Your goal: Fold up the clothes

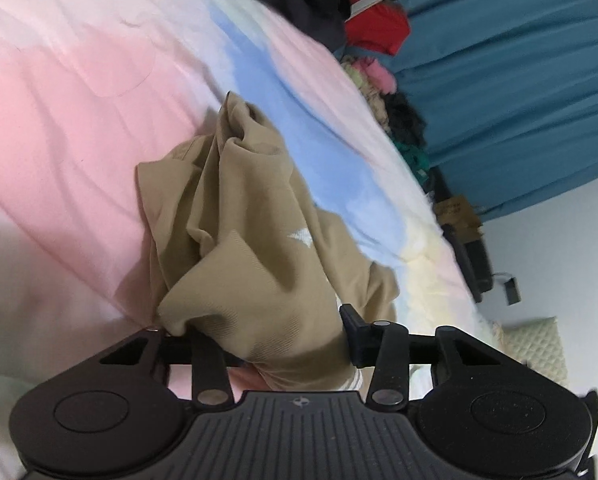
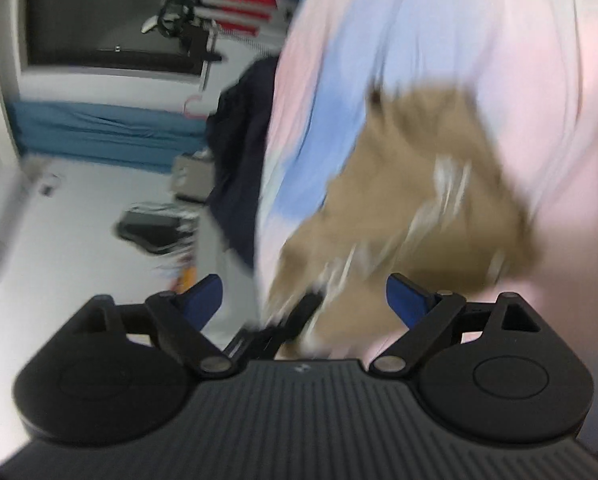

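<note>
Here we see a tan garment [image 1: 255, 240] lying crumpled on the bed [image 1: 67, 128], over a quilt of pink, blue and pale yellow patches. A small white mark shows on its cloth, and pale stripes edge the hem nearest the camera.

In the left wrist view, one end of the garment bunches up between the fingers of our left hand-held gripper [image 1: 259, 332]. The cloth fills the narrowed gap and drapes over the bar between the fingers; the right-side finger [image 1: 353, 322] stands against the fabric, while the other is hidden under it. We read this as a grip on the garment.

In the right wrist view, much blurred, the garment [image 2: 419, 184] lies ahead of our right hand-held gripper [image 2: 303, 300]. Its blue fingertips [image 2: 205, 294] stand wide apart with nothing pressed between them; the near edge of the cloth lies in the gap, though we cannot tell whether it touches either pad.

Beyond the bed, a blue curtain [image 1: 519, 92] hangs beside a heap of clothes [image 1: 383, 84], red, pink and black among them. The right wrist view also shows a dark cloth [image 2: 239, 152] draped at the bed's edge and a pale floor [image 2: 79, 248] with scattered items too blurred to name.
</note>
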The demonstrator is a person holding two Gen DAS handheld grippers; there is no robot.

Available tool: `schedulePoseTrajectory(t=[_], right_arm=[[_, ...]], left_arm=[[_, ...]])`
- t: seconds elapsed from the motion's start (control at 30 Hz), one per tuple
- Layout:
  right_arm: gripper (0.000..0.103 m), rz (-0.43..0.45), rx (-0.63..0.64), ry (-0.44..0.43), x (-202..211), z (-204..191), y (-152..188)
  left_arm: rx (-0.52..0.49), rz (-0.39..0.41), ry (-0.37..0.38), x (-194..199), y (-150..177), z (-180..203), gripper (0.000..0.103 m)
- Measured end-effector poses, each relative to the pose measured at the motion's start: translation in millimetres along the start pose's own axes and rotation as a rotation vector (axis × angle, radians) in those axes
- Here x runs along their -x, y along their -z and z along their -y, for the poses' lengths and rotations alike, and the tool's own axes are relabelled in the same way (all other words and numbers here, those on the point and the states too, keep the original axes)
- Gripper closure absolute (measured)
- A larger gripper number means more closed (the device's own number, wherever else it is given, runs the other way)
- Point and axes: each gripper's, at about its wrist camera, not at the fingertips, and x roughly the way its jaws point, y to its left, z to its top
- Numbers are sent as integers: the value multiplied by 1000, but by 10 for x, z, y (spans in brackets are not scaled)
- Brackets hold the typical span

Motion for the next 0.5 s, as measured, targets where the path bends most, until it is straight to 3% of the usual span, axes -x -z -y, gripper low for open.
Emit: schedulePoseTrajectory(t=[0.17, 0.27, 0.5], right_arm=[[12, -144, -144, -58, -432, 249, 172], [12, -114, -199, -52, -536, 383, 177], [13, 150, -227, 27, -324, 541, 6]], left_arm=[[46, 36, 85, 68, 34, -74, 72], [60, 47, 114, 107, -25, -110, 73], [115, 33, 191, 69, -135, -239, 74]])
